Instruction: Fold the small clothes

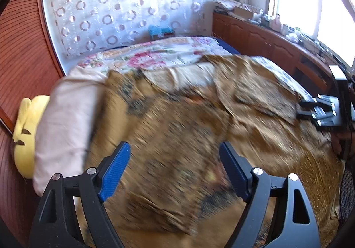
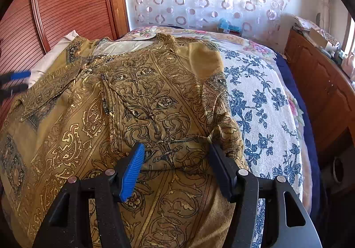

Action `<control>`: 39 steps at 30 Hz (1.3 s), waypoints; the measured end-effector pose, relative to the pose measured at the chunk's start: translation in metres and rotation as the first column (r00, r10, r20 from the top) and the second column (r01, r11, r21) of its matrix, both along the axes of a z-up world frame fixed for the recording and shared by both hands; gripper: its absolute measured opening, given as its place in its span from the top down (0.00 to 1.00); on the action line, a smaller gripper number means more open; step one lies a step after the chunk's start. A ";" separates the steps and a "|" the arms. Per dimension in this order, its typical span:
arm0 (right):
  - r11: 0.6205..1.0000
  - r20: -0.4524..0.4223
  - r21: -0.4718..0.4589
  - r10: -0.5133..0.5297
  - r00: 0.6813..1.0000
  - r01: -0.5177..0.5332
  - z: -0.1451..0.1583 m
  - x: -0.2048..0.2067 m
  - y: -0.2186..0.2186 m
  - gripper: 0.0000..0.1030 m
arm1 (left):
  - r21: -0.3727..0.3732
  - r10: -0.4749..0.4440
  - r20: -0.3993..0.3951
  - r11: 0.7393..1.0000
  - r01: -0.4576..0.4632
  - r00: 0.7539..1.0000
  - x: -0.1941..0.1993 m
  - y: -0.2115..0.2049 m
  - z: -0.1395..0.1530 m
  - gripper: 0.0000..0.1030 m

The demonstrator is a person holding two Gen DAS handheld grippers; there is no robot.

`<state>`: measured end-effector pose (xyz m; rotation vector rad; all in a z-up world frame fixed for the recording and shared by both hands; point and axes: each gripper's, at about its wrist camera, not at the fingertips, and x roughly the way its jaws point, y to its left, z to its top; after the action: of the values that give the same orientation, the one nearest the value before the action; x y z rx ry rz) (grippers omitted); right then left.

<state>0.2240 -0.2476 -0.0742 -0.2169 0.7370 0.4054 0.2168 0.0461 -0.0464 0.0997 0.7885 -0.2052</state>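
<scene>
Gold patterned garment (image 2: 142, 101), printed with dark scrollwork, lies spread over a bed's blue-flowered cover (image 2: 266, 101), its neckline at the far end and a right-hand panel already lying turned in over the middle. It looks thin, soft and light, likely to drape and slide, so a hem, sleeve edge or fold line is probably the best place to pinch. Right gripper (image 2: 177, 166) hovers over that folded panel, jaws apart, nothing clamped. Left gripper (image 1: 175, 170) hangs above the near-left cloth, blurred, jaws wide and empty. A pale pillow (image 1: 66, 119) lies at the left.
</scene>
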 end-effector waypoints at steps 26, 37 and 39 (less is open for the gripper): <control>0.999 0.047 -0.019 -0.040 0.998 0.041 0.038 0.070 0.013 0.38 | 0.162 0.058 -0.142 0.986 -0.035 0.988 0.116 0.034 -0.051 0.54; 0.996 -0.069 -0.077 -0.058 0.996 0.052 0.026 0.153 0.024 0.38 | 0.109 0.086 -0.011 0.990 -0.084 0.996 0.105 0.062 -0.003 0.96; 0.996 -0.094 -0.070 -0.064 0.993 0.058 0.023 0.162 0.021 0.38 | 0.111 0.107 0.012 0.988 -0.107 0.994 0.105 0.073 0.008 0.96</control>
<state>0.3862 -0.2271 -0.0510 -0.2384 0.8508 0.3350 0.3218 0.1187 -0.0387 0.1628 0.7968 -0.0592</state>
